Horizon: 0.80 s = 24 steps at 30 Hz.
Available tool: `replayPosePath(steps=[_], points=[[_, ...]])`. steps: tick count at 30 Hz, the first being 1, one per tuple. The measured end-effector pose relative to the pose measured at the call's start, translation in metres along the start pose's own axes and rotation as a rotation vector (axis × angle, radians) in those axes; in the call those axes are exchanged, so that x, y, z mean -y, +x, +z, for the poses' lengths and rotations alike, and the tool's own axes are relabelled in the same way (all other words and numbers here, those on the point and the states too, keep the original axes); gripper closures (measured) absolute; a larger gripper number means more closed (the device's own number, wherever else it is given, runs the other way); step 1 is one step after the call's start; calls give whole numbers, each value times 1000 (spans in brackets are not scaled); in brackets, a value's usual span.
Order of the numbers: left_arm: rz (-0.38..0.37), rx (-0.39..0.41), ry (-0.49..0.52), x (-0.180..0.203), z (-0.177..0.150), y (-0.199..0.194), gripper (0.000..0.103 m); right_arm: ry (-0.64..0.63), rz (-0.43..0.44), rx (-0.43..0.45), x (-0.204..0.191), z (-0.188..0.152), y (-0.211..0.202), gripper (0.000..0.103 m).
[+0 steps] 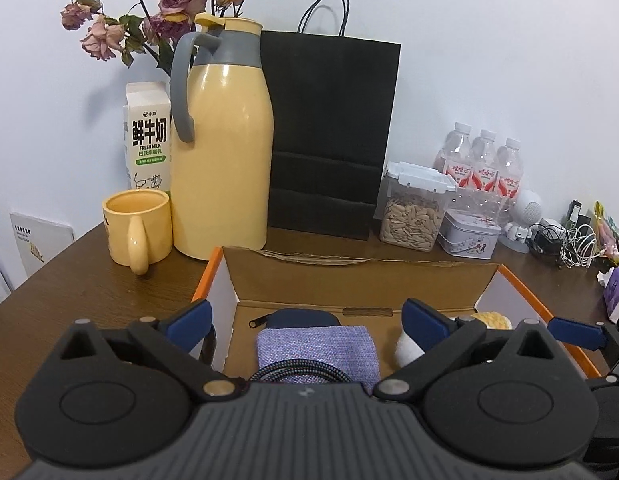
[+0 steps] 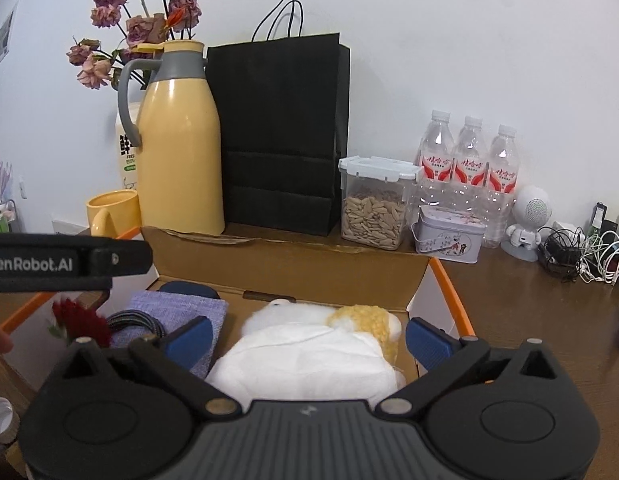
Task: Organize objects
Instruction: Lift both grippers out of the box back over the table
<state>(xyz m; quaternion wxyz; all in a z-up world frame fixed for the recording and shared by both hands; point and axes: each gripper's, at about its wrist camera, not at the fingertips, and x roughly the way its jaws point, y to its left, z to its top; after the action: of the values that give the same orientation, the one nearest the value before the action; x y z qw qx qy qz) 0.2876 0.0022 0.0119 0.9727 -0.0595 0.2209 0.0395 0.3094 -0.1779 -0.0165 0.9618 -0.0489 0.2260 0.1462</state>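
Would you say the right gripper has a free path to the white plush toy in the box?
Probably yes: the right gripper is open above the white plush toy in the cardboard box, nothing between them.

Box (image 1: 349, 276) open above; thermos (image 1: 221, 140) and bag (image 1: 329, 120) wall its rear

The right gripper (image 2: 307, 338) is held with jaws spread wide above the open cardboard box (image 2: 293, 276); nothing is clamped between them. Inside the box, a white and yellow plush toy (image 2: 329, 344) is seen at its right half, a purple cloth (image 2: 177, 312) and coiled braided cable (image 2: 135, 320) at its left. Behind the box, a yellow jug (image 2: 179, 148) and black paper bag (image 2: 277, 136) are stood on the table (image 2: 529, 320).
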Motion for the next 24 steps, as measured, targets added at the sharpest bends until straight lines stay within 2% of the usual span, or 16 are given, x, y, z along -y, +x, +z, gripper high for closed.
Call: replayPosePath(steps=[8,16,24], points=[[-13,31,24,4,1,-17,0,-8,-8,35,0,3,-18,0],[-43,81,40,5,2,-51,0,-6,-16,82,5,0,-50,0],[-59,78,49,-7,-9,-83,0,-20,1,103,6,-10,-89,0]])
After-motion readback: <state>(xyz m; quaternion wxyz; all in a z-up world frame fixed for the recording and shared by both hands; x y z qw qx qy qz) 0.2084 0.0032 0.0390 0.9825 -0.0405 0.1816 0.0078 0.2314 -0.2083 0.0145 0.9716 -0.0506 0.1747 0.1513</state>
